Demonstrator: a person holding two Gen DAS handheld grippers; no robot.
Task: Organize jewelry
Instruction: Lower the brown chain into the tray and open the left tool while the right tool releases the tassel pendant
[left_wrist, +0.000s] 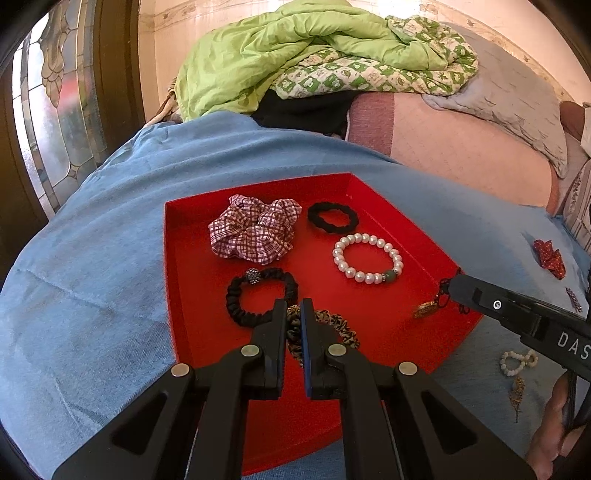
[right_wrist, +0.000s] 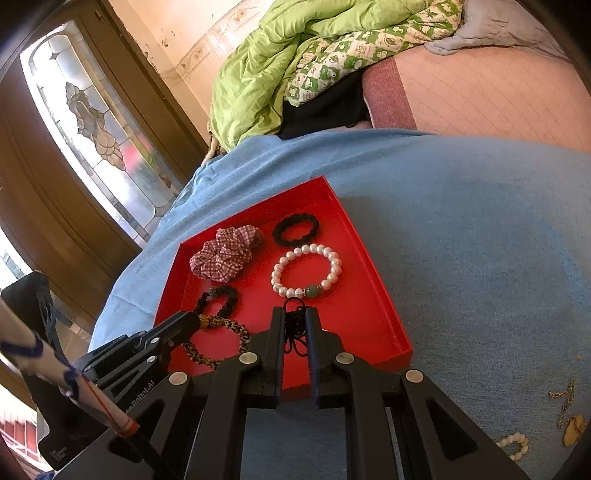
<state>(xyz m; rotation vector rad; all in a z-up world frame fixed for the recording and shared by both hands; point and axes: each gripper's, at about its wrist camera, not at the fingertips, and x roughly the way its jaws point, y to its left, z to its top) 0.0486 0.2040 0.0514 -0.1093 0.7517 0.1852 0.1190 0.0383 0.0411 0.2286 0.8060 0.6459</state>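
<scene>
A red tray (left_wrist: 192, 258) (right_wrist: 373, 295) lies on a blue cloth. In it are a plaid scrunchie (left_wrist: 255, 230) (right_wrist: 223, 254), a black hair tie (left_wrist: 328, 217) (right_wrist: 295, 229), a pearl bracelet (left_wrist: 367, 258) (right_wrist: 306, 271), a black beaded scrunchie (left_wrist: 258, 295) (right_wrist: 219, 301) and a leopard scrunchie (left_wrist: 332, 325) (right_wrist: 218, 345). My left gripper (left_wrist: 294, 306) (right_wrist: 190, 325) is shut on the leopard scrunchie. My right gripper (right_wrist: 295, 317) (left_wrist: 452, 286) is shut on a black cord necklace (right_wrist: 295, 332) with a gold pendant (left_wrist: 424, 309), above the tray's right side.
On the cloth right of the tray lie a small white bead bracelet (left_wrist: 517, 360) (right_wrist: 513, 443), a gold chain piece (right_wrist: 569, 417), a red scrunchie (left_wrist: 550, 256) and a small clip (left_wrist: 574, 295). A green quilt (left_wrist: 295, 55) is heaped behind. A glass door (right_wrist: 92, 129) stands at left.
</scene>
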